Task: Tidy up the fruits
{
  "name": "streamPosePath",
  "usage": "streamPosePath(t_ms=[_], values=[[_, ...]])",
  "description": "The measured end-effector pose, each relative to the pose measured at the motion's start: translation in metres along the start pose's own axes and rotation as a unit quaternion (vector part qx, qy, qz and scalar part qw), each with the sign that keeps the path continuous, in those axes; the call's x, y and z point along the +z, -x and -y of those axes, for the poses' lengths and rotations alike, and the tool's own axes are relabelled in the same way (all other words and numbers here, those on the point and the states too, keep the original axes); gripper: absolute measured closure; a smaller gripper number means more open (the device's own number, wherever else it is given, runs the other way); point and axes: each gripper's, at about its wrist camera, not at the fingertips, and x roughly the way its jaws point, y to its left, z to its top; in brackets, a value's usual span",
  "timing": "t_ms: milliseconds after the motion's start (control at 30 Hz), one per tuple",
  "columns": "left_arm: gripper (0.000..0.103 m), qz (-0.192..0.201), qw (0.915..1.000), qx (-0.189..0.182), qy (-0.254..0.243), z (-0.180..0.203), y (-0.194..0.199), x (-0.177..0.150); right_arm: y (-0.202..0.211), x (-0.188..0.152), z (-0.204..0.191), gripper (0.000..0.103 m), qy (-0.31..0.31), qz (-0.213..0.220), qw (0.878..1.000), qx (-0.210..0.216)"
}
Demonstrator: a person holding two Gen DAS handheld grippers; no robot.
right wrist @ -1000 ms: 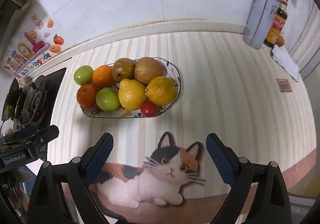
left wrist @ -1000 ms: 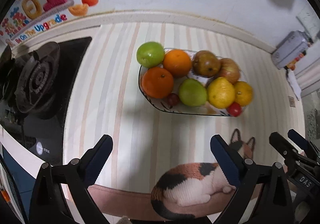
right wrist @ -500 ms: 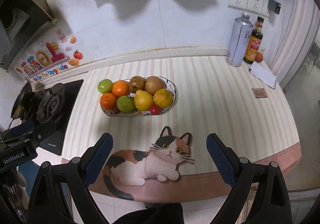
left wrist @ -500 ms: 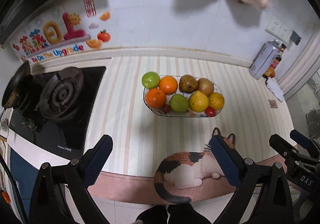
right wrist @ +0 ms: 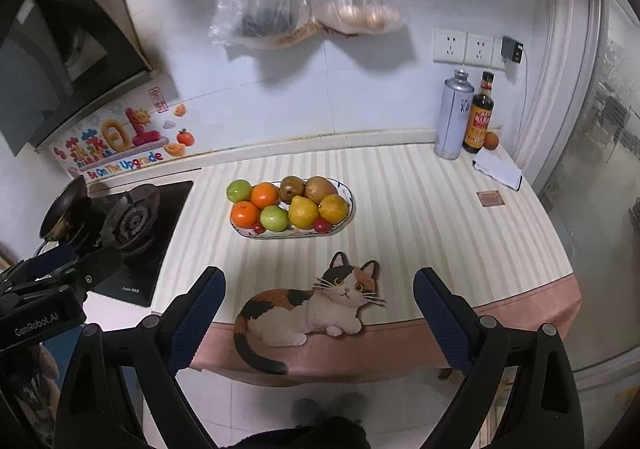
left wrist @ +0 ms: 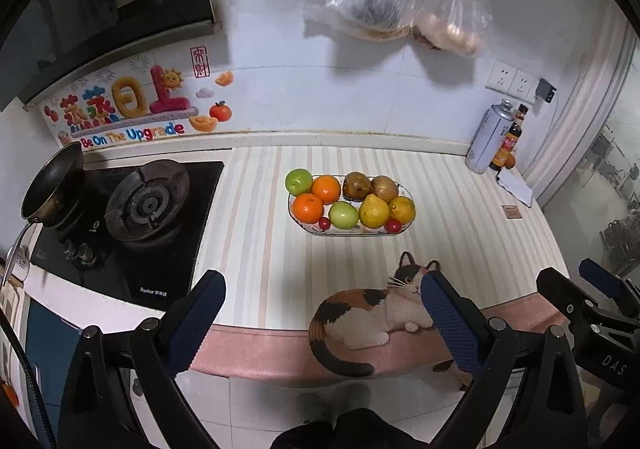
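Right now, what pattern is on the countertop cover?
Cream with pale pink-beige stripes and a calico cat print; clearest in the right wrist view.

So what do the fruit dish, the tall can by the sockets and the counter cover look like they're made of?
Fruit dish: probably glazed ceramic, with a glossy white rim and blue pattern.
Tall can: looks like metal, a dull silvery cylinder with a printed label.
Counter cover: apparently soft matte cloth or vinyl, striped, and it drapes over the counter edge.

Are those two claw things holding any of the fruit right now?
No. The left gripper and the right gripper are both open and empty; all the fruit sits in the dish on the counter.
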Motion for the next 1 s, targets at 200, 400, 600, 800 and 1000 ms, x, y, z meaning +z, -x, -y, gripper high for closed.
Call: streamPosePath(t_ms=[200,400,600,800,1000], values=[[0.003,0.027,0.9995,0.019,-0.001,0.006,0.031,-0.016,0.036,-0.008,-0.002,0.006,0.014,0.021,1.000,0.011],[0.003,0.043,0.9986,0.029,0.006,0.016,0.056,-0.026,0.061,-0.013,-0.001,0.006,0.030,0.031,0.999,0.027],[0.003,0.048,0.9981,0.036,0.011,0.027,0.063,-0.033,0.070,-0.012,0.006,0.005,0.041,0.036,0.998,0.031],[0.003,0.050,0.9975,0.045,0.021,0.032,0.061,-0.031,0.064,-0.004,0.014,0.005,0.046,0.041,0.998,0.030],[0.003,0.052,0.9967,0.056,0.027,0.032,0.055,-0.025,0.044,0.005,0.023,0.005,0.040,0.033,0.998,0.029]])
